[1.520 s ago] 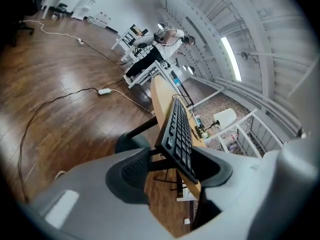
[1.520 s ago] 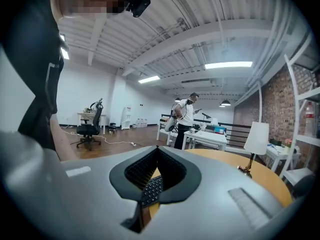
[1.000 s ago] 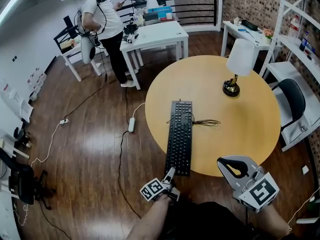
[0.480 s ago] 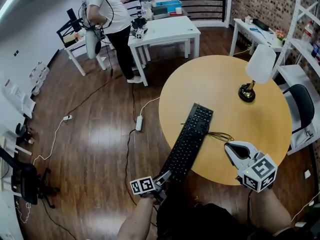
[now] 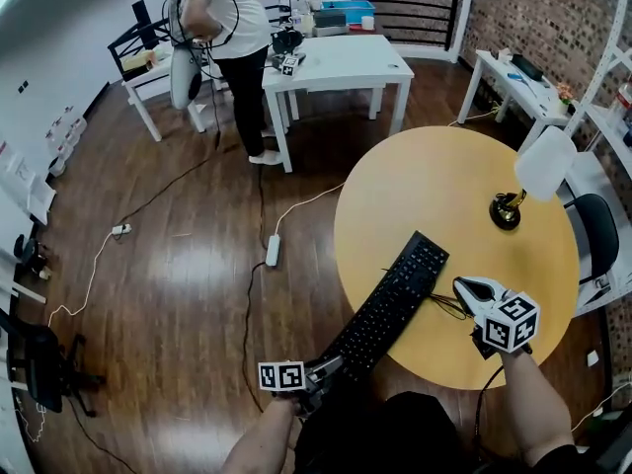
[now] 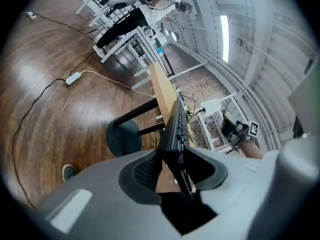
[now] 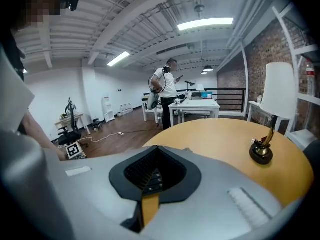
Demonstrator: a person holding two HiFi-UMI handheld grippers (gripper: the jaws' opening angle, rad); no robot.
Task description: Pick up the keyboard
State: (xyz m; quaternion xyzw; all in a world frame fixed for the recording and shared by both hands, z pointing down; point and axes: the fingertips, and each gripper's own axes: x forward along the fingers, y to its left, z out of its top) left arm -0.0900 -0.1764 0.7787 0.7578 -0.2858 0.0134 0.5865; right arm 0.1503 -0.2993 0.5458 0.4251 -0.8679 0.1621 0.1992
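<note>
Two tools are in view, one in each of the person's hands. The left tool (image 5: 331,366) is clamped on the near end of the black keyboard (image 5: 395,299). In the left gripper view the keyboard runs edge-on between the jaws, which stand partly apart with their pads pressed against its two faces. That near end sticks out past the rim of the round wooden bench (image 5: 444,196), above the wooden floor (image 5: 178,265). From there the keyboard runs slantwise up and to the right, and its far end lies over the bench top. Whether that end rests on the wood cannot be told.

The right tool (image 5: 472,289) has its jaws together and nothing between them. In its own view the tips meet, and through the gap behind them show a few keyboard keys and a strip of bench. It sits low over the bench just beside the keyboard's right edge, close to the thin black cable (image 5: 444,304) looped there. No view shows whether it touches the cable or the wood.

One lamp (image 5: 533,176) with a white shade stands on the bench well apart from the keyboard.
</note>
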